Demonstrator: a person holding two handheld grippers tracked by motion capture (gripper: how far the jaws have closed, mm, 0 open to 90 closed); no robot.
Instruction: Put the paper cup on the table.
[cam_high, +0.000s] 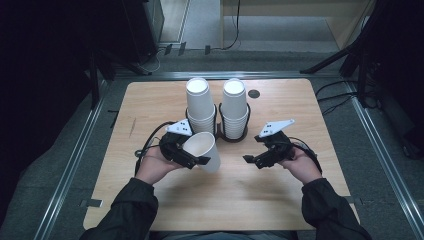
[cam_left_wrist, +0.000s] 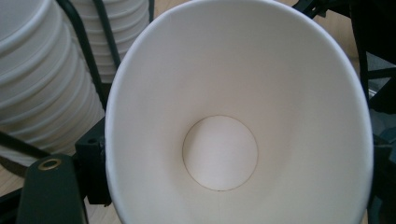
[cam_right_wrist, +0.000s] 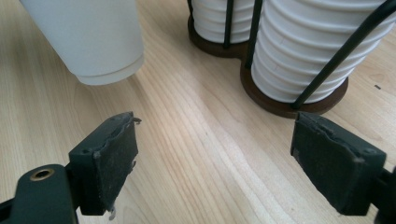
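Note:
My left gripper (cam_high: 197, 159) is shut on a single white paper cup (cam_high: 205, 150), gripping it by the rim with its mouth tilted toward the camera. The left gripper view looks straight into that cup (cam_left_wrist: 233, 116), with one black finger (cam_left_wrist: 91, 163) against its outer wall. The cup's base (cam_right_wrist: 88, 37) hangs low over the wood; I cannot tell whether it touches. My right gripper (cam_high: 252, 161) is open and holds nothing, with its jaws wide apart just above the table (cam_right_wrist: 229, 163). It sits to the right of the cup.
Two tall stacks of white cups (cam_high: 200, 102) (cam_high: 234, 105) stand in a black wire holder on a dark wooden base (cam_right_wrist: 289, 105), just behind both grippers. The wooden table (cam_high: 280, 200) has a small dark hole (cam_high: 254, 93) at the back.

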